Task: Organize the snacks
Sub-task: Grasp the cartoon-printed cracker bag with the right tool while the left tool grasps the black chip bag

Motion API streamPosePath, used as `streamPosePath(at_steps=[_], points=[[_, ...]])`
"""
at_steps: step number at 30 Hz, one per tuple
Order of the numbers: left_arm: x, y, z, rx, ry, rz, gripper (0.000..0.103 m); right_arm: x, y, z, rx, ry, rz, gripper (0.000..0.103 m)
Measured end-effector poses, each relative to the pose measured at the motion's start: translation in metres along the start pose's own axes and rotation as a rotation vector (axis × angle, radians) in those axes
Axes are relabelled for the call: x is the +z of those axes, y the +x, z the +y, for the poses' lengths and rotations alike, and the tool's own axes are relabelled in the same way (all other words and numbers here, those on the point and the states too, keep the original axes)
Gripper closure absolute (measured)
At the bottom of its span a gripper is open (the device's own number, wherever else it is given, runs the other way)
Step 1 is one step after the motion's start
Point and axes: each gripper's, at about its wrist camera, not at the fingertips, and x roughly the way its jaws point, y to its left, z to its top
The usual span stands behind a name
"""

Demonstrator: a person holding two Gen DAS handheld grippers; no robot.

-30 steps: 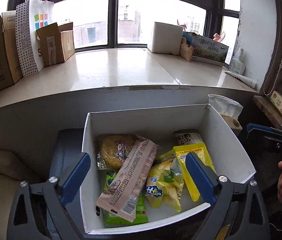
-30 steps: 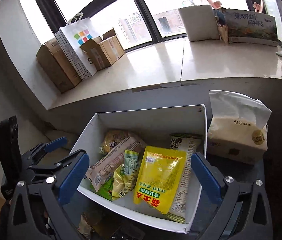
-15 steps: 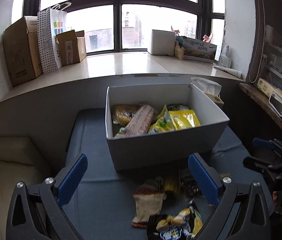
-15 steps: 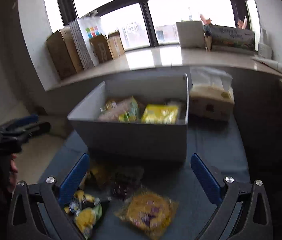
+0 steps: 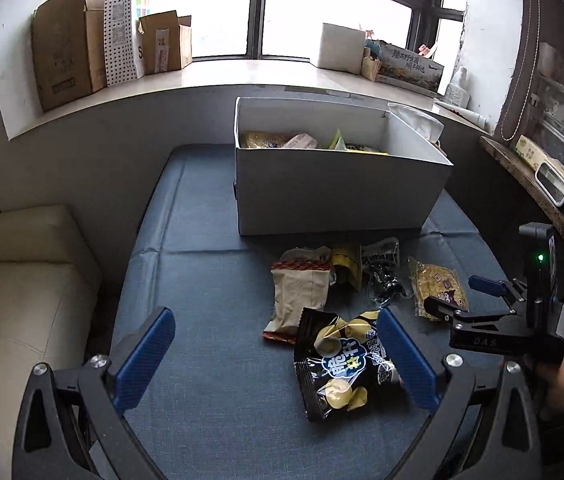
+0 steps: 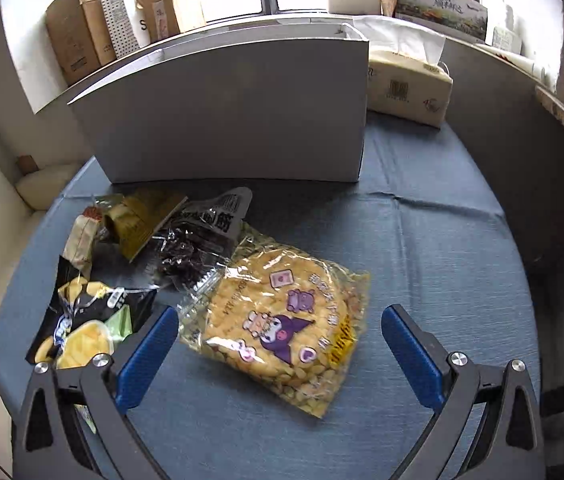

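Left gripper (image 5: 276, 354): jaws spread wide, nothing between the blue pads; it hangs above the blue cloth, low in the left wrist view.
Right gripper (image 6: 280, 350): jaws spread wide as well, nothing held; the lower part of the yellow bag lies in the gap between its pads. In the left wrist view it shows at the right edge, just right of the loose snacks.
Yellow bag (image 6: 282, 324): clear pack of yellow puffs with a purple cartoon figure, lying flat on the cloth, the rightmost of the loose snacks.
Black bag (image 5: 339, 364): black chip pack with yellow chips printed on it, flat on the cloth, its right edge hidden behind the left gripper's right pad.
Tan bag (image 5: 301, 292): beige pack with a red top band, just behind the black bag and partly overlapped by it.
Gold pack (image 6: 142, 220): small, crumpled, between the tan bag and the dark pack.
Dark pack (image 6: 198, 240): clear wrap with dark contents, touching the yellow bag's upper left corner.
Box (image 5: 337, 196): white, open-topped, standing behind the loose snacks; several snack packs show inside over its rim.
Cloth (image 5: 210, 280): blue, covering the table under the box and snacks.
Tissue pack (image 6: 409, 84): just right of the box, a tissue sticking up.
Sill (image 5: 242, 72): behind the box, carrying cardboard boxes and a paper bag.
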Motion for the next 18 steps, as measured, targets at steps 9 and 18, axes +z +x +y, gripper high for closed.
streamPosePath(at_steps=[9, 18], points=[[-0.001, 0.003, 0.001, -0.011, -0.007, 0.002, 0.000, 0.006, 0.024, 0.018, -0.128, -0.010, 0.062, 0.000], [-0.009, 0.016, -0.001, -0.009, -0.003, 0.039, 0.000, 0.001, 0.005, -0.003, -0.061, 0.049, 0.017, 0.049]])
